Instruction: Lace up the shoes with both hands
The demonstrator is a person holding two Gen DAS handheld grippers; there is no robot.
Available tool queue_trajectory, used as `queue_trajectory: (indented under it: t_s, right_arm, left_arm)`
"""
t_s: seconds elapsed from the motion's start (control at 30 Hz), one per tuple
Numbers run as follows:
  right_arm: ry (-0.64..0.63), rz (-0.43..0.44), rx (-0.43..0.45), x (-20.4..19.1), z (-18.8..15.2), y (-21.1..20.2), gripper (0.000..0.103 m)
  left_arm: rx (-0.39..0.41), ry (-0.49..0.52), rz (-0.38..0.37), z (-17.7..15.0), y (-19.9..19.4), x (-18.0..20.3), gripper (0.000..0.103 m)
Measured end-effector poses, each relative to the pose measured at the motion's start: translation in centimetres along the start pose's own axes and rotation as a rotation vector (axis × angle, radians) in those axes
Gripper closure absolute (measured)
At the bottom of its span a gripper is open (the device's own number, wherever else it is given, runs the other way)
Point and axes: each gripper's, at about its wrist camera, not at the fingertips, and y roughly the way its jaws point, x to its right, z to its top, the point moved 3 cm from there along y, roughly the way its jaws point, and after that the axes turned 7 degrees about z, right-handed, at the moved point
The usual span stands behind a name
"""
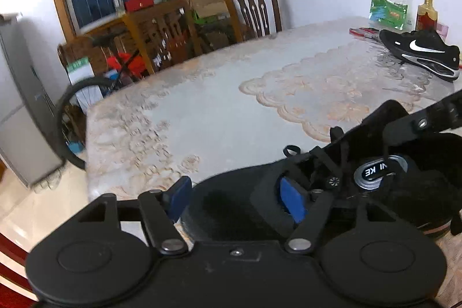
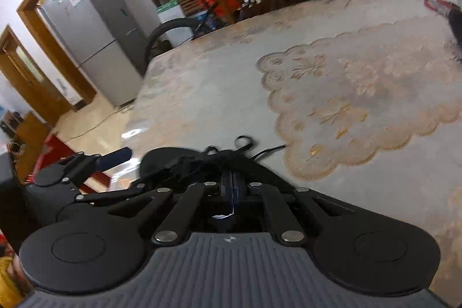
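The black fabric sneaker (image 1: 239,201) sits between the spread, empty left gripper (image 1: 234,198) pads, probably for steadying, while beside it the right gripper (image 2: 232,184) is clenched, contents unclear.

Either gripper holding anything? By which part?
Left gripper open astride the near shoe, gripping nothing. Right gripper shut above its laces; whether a lace is pinched cannot be told.
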Motion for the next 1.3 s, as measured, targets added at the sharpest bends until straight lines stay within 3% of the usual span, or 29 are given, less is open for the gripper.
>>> queue_trajectory:
  t_s: [0.17, 0.3, 0.37, 0.43, 0.6, 0.7, 0.77, 1.0, 1.17, 1.3]
  right_arm:
    - [-0.022, 0.004, -0.017, 0.9, 0.2, 2.1, 0.103]
    - [-0.114, 0.044, -0.049, 1.2, 1.6, 2.7, 0.102]
    - [-0.166, 0.067, -0.069, 1.4, 2.2, 2.9, 0.102]
    - [-0.226, 0.107, -0.097, 1.2, 2.4, 2.0, 0.102]
    - [-0.240, 0.190, -0.124, 1.7, 1.9, -1.9, 0.102]
    - [-0.167, 0.232, -0.126, 2.8, 2.2, -2.8, 0.102]
    - [-0.176, 0.227, -0.128, 3.2, 2.3, -2.7, 0.102]
    - [-0.307, 0.202, -0.180, 2.9, 2.7, -0.8, 0.101]
    - [-0.485, 0.173, -0.202, 1.4, 2.3, -0.5, 0.089]
    - [-0.670, 0.134, -0.230, 0.0, 1.9, -0.1, 0.089]
  left_arm:
    - [-0.054, -0.026, -0.036, -0.4, 0.0, 0.8, 0.037]
    - [-0.083, -0.067, -0.060, -0.1, -0.6, 2.3, 0.039]
    - [-0.080, -0.094, -0.063, 0.4, -1.5, 2.5, 0.047]
    - [-0.034, -0.101, -0.065, 1.0, -2.5, 2.5, 0.049]
    - [0.057, 0.017, -0.165, 2.8, -3.6, 3.5, 0.052]
    - [0.038, 0.065, -0.200, 3.2, -2.4, 4.8, 0.054]
    - [0.024, 0.076, -0.209, 3.3, -1.5, 5.4, 0.061]
    - [0.021, 0.108, -0.211, 3.4, -0.8, 6.2, 0.061]
    - [0.012, 0.115, -0.202, 3.3, -0.6, 6.2, 0.061]
    - [0.028, 0.106, -0.193, 3.4, -0.7, 6.1, 0.061]
